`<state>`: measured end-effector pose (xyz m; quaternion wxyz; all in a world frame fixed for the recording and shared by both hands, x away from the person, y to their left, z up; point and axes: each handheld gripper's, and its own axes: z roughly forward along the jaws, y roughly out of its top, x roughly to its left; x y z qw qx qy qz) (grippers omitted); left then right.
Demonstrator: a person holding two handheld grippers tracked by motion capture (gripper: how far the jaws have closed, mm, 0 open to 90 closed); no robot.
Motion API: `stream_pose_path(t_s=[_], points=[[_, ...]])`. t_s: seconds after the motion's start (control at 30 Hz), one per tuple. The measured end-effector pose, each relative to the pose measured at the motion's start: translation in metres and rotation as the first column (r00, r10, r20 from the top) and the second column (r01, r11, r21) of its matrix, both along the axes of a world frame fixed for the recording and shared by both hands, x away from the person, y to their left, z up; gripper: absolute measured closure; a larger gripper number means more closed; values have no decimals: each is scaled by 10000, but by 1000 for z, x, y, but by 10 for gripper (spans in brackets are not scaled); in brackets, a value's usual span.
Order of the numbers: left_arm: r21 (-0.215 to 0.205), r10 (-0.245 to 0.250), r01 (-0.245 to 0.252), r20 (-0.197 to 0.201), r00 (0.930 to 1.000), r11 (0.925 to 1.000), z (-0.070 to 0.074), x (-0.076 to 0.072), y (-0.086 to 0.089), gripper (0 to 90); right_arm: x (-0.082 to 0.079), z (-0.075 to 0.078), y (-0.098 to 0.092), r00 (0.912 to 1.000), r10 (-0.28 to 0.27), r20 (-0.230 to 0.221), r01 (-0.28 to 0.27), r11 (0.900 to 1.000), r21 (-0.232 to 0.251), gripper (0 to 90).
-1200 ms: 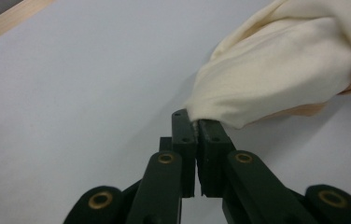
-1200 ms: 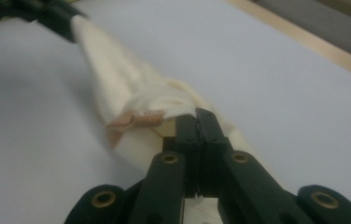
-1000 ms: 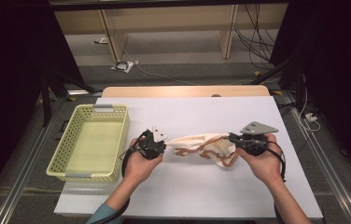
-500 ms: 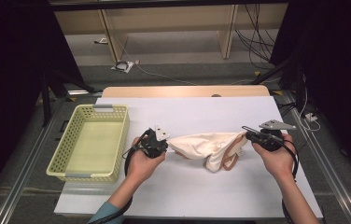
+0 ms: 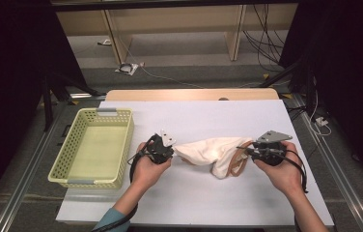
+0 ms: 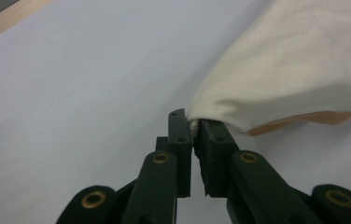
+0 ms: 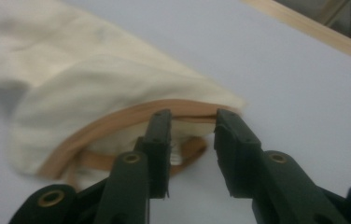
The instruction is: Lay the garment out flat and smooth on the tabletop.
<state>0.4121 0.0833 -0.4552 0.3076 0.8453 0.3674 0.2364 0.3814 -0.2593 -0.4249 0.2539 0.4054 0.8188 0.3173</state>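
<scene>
A cream cloth bag [image 5: 203,150] with tan straps [image 5: 235,166] lies stretched across the white table top between my two grippers. My left gripper [image 5: 174,151] is shut on the bag's left corner; in the left gripper view its jaws [image 6: 193,126] pinch a fold of the cream cloth [image 6: 295,70]. My right gripper [image 5: 244,151] sits at the bag's right end. Its jaws have just been opening and now stand apart [image 7: 190,123], with the bag's tan-edged rim [image 7: 94,128] lying at their tips and not pressed.
A pale yellow plastic basket [image 5: 126,140] stands at the left of the white table cover [image 5: 194,203]. The wooden table edge [image 5: 189,94] runs along the far side. Shelving and cables lie on the floor beyond.
The right gripper moved to the right and drew the bag out longer, then its jaws parted. The left gripper stayed in place, still gripping the bag's corner.
</scene>
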Motion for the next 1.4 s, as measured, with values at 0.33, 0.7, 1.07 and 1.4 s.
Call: stream_pose_path(t_s=[0.33, 0.7, 1.07, 1.4], points=[[-87, -18, 19, 74, 10000, 10000, 1, -1, -1, 837, -14, -30, 53, 9603, 2427, -1378, -2423, 9700, 199, 571], [-54, -40, 41, 129, 9999, 10000, 2, -1, -1, 837, -18, -40, 70, 9500, 2700, -1571, -2816, 9579, -567, 900], [-20, -48, 49, 135, 9999, 10000, 1, -1, -1, 836, -22, -46, 79, 9320, 3130, -1826, -3311, 9403, -783, 620], [58, -48, 47, 150, 9999, 10000, 1, 0, 1, 820, -20, -35, 77, 9414, 2956, -1623, -3085, 9493, -606, 873]])
